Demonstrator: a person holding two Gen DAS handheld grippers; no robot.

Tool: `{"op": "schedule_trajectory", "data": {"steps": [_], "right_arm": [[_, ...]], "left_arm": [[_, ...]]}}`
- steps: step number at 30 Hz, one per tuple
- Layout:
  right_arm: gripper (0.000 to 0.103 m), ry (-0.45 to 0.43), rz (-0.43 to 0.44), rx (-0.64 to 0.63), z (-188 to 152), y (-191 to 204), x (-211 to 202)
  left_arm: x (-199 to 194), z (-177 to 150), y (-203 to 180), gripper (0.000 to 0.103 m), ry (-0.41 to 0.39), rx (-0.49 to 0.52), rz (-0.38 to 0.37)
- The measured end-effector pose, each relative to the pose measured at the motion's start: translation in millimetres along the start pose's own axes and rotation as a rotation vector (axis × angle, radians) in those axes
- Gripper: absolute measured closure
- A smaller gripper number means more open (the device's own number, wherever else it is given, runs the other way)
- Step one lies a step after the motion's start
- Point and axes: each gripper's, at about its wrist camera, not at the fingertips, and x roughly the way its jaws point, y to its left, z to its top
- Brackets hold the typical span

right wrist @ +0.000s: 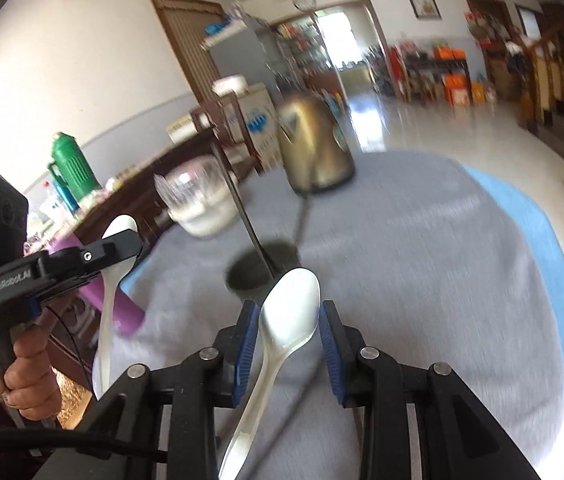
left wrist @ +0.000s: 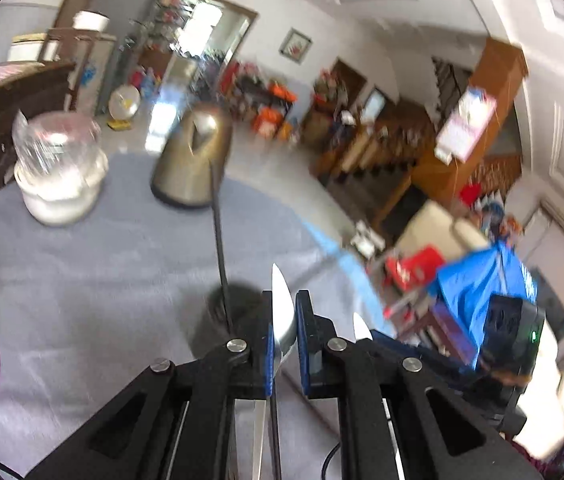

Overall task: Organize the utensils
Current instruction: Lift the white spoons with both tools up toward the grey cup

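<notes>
White and edge-on, a spoon (left wrist: 283, 320) stands pinched between the left gripper's (left wrist: 283, 338) narrowly set fingers, above the grey worktop (left wrist: 82, 260). In the right wrist view, another white spoon (right wrist: 287, 320) lies bowl-up, pinched between the right gripper's (right wrist: 287, 344) wider-set fingers, near a dark cup (right wrist: 260, 270).

Both wrist views look forward and down over their own fingers, close above the grey table (left wrist: 82, 264). Shared: far kettle (left wrist: 194, 156), glass jar (left wrist: 58, 168), dark holder (right wrist: 262, 270), probably the same one; blurred.
</notes>
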Motion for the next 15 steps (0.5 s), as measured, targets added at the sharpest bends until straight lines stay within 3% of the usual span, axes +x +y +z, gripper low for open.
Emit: {"op": "schedule_trajectory", "data": {"steps": [8, 11, 15], "right_arm": [[0.07, -0.17, 0.042, -0.037, 50, 26, 22], [0.07, -0.237, 0.013, -0.058, 65, 33, 34], [0.07, -0.309, -0.034, -0.086, 77, 37, 49]], "left_arm": [[19, 42, 24, 0.093, -0.151, -0.12, -0.014], [33, 50, 35, 0.093, -0.203, -0.2, -0.059], [49, 50, 39, 0.093, -0.268, -0.217, -0.068]]}}
